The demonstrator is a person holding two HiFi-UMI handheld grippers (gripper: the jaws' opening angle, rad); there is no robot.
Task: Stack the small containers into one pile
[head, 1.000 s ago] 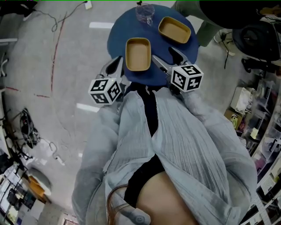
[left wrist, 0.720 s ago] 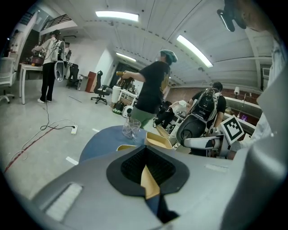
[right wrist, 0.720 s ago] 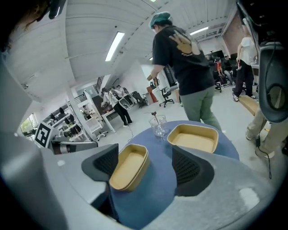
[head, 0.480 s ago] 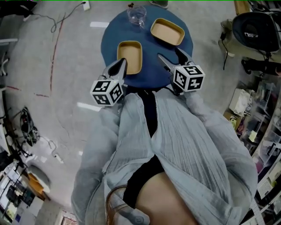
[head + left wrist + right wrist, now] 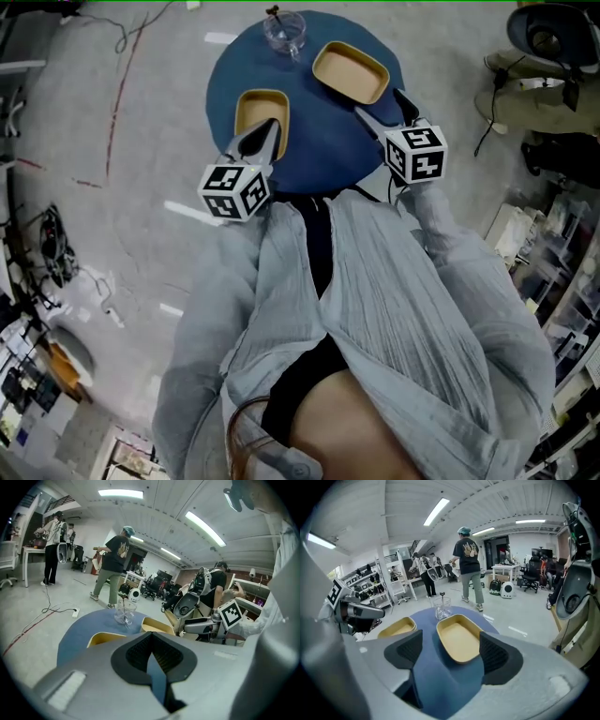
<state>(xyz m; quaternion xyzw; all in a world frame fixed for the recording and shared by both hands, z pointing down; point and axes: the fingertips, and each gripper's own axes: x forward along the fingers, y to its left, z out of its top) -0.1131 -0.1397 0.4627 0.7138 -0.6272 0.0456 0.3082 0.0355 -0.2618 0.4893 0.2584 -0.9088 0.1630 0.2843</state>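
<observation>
The round blue tabletop (image 5: pixel 319 131) carries two tan containers, apart from each other: one (image 5: pixel 351 73) at about 2 o'clock, the other (image 5: pixel 255 111) at 8 o'clock. The right gripper (image 5: pixel 452 654) faces the 2 o'clock container with its jaws wide and opening, touching nothing. The left gripper (image 5: pixel 151 644), jaws pressed together and empty, is by the 8 o'clock one. A glass (image 5: pixel 283 33) stands at 12 o'clock. A lift swinging that way could topple it, and a grip on one rim may let the container tilt and slip.
</observation>
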